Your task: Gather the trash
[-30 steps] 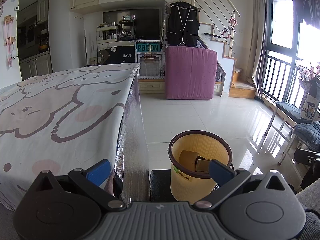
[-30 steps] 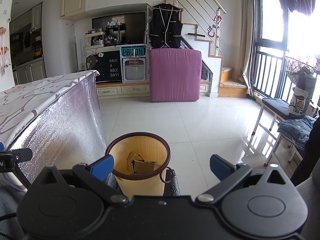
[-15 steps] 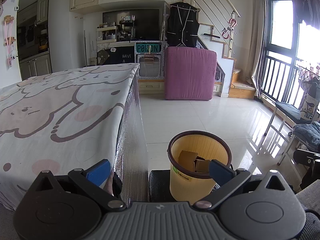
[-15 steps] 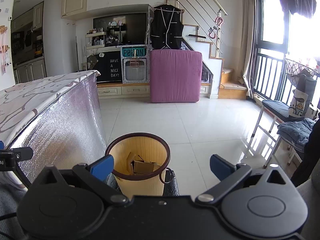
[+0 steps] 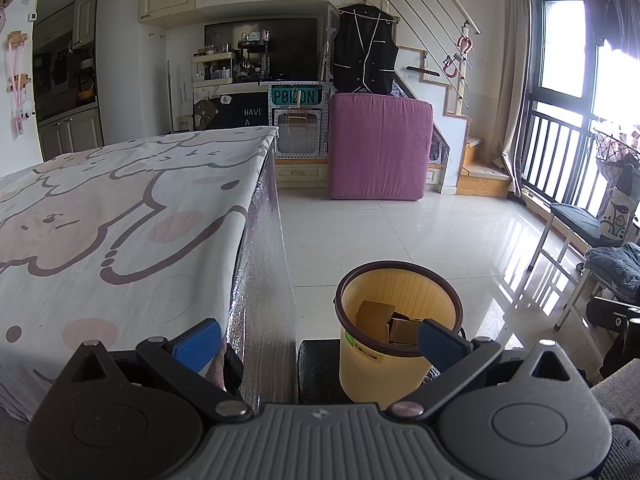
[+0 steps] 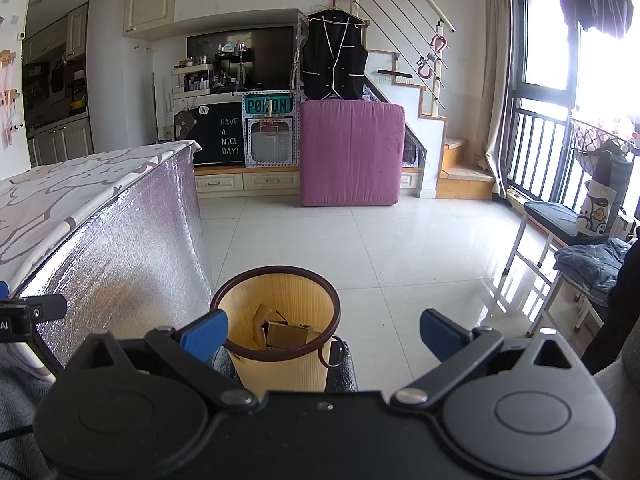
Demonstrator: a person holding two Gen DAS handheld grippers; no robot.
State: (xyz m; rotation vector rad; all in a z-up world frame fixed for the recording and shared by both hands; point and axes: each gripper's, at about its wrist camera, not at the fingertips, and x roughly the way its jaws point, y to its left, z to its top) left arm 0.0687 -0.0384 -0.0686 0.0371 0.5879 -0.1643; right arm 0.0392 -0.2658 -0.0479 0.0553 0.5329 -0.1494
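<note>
A yellow ribbed waste bin with a dark brown rim stands on the floor beside the table, and in the right wrist view the same bin is low in the middle. Brown cardboard scraps lie inside it; the right wrist view shows these cardboard scraps too. My left gripper is open, empty, held just short of the bin, its right pad over the rim. My right gripper is open and empty as well, above and behind the bin.
A table with a cartoon-print cloth and a silver foil side fills the left. A pink upright cushion stands against the far cabinets. Chairs with folded clothes line the window side at right. White tiled floor stretches ahead.
</note>
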